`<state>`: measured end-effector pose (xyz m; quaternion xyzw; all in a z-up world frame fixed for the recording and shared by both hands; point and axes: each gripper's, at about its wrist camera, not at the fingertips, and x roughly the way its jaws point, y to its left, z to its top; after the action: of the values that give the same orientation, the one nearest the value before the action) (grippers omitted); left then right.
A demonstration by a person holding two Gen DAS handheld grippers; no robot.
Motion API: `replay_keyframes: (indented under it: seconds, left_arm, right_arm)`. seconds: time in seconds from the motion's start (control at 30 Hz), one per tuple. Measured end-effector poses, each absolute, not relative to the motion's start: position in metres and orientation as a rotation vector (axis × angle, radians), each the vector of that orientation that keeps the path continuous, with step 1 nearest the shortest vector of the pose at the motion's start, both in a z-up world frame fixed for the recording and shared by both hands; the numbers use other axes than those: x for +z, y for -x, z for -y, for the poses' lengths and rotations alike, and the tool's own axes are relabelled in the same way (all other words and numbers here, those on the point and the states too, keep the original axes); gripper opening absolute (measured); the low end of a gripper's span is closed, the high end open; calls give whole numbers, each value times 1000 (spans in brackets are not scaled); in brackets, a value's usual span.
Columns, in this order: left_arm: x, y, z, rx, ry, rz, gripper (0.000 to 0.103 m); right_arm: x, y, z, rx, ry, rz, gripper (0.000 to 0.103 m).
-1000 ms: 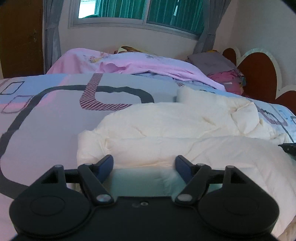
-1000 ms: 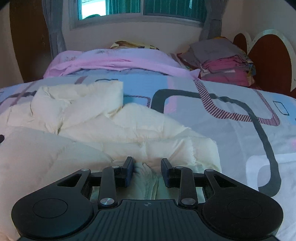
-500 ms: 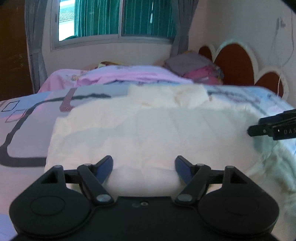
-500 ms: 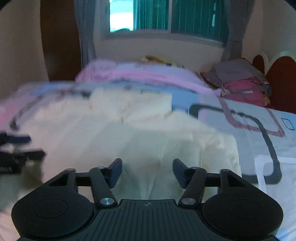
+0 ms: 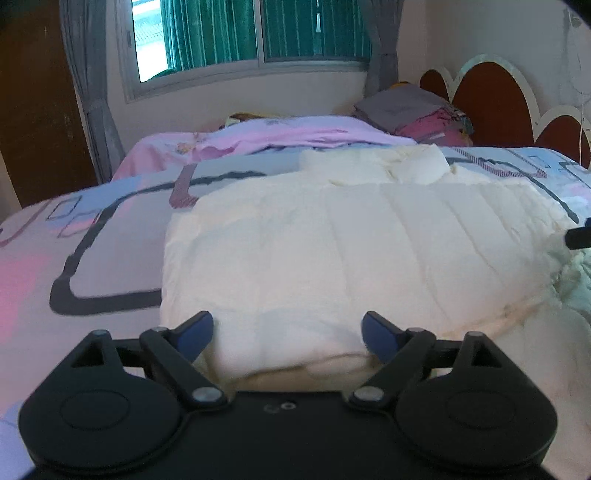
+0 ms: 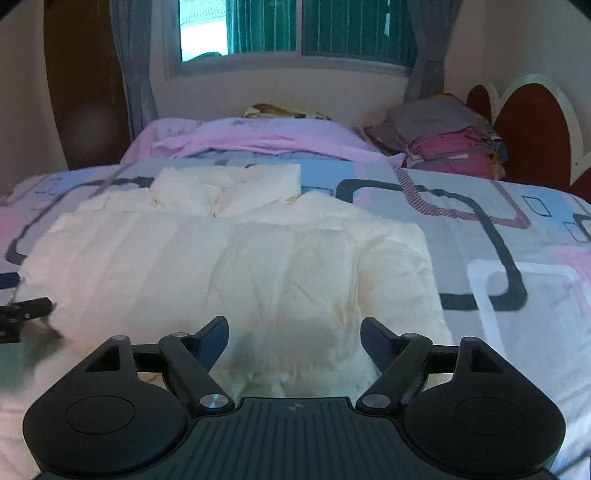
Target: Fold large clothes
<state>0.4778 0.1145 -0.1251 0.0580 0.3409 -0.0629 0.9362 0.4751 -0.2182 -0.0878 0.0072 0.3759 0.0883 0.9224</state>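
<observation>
Lying spread across the patterned bedsheet [image 5: 92,251] is a big cream puffy jacket [image 5: 351,251], quilted in long channels that run away from the cameras toward the window [image 5: 236,33]. Its collar end, kinda bunched up, sits at the far side near the pink blanket [image 6: 258,140], so the long axis points straight ahead from both grippers.

Left gripper [image 5: 287,334] hovers low at the near edge of the jacket, level and facing forward, jaws spread wide with nothing between them but the fabric edge below. Right gripper [image 6: 293,334] is doing the same at the other near corner, jaws wide apart and holding nothing. Can't really tell if the fingertips touch the fabric or just float above it.

Each gripper only catches a sliver of the other: a dark tip at the right edge of the left view, and a blurry black bit at the left edge of the right view. The jacket's near hem is hidden behind the gripper bodies.

Folded clothes [image 6: 454,147] are stacked by the headboard [image 5: 491,103], well apart from the jacket.
</observation>
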Motion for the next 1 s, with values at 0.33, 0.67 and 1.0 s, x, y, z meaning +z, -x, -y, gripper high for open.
replay_keyframes:
  seconds: [0.33, 0.67, 1.0]
  left_arm:
    - [-111, -424, -132, -95, -125, -698, 87]
    - [-121, -324, -163, 8, -81, -766, 85]
    - [-123, -246, -180, 39, 55, -792, 85]
  right_arm:
    - [-70, -411, 263, 116, -132, -773, 78]
    - [-66, -326, 339, 79, -209, -784, 77]
    - [-87, -236, 384, 82, -300, -857, 77]
